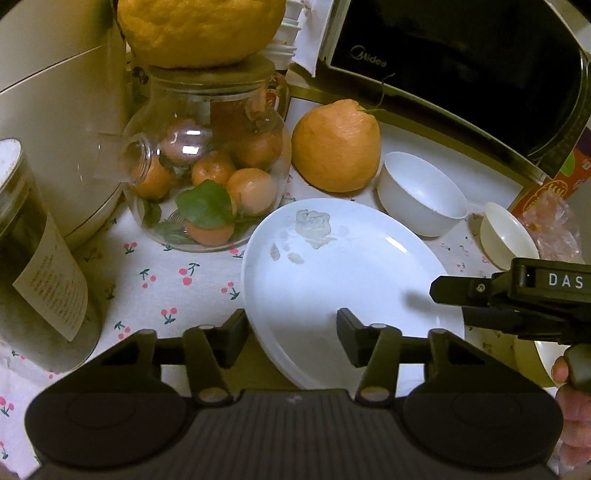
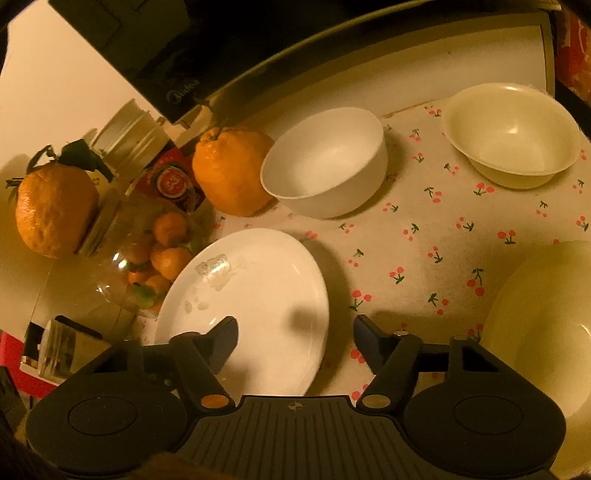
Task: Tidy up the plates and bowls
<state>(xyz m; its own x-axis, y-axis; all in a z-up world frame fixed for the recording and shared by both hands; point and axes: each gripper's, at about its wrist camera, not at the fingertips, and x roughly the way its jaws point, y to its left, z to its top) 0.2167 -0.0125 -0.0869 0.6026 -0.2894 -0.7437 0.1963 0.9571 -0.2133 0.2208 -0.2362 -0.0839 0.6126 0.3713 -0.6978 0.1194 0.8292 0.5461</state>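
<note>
Left wrist view showed the left tool low over the near edge of a white plate lying on the cherry-print cloth of the counter. Its jaws stood apart astride the plate's near-left rim, one finger outside the rim and one over the plate's floor; the pads pressed on nothing that could be seen, so the tool was released. Faint smears marked the plate's far side. Beyond the plate sat a white bowl, and a smaller cream bowl lay further right. A glass jar of small oranges stood just beside the plate's far-left rim, with a big citrus fruit on its lid and another large orange between jar and white bowl. A black microwave stood behind.

The right tool reached in from the right, its tip over the plate's right rim. In the right wrist view this tool was likewise released, its jaws wide, the left finger above the plate and the right finger over the cloth, the plate's right rim between them. A pale dish lay at the right edge, only partly in view.
</note>
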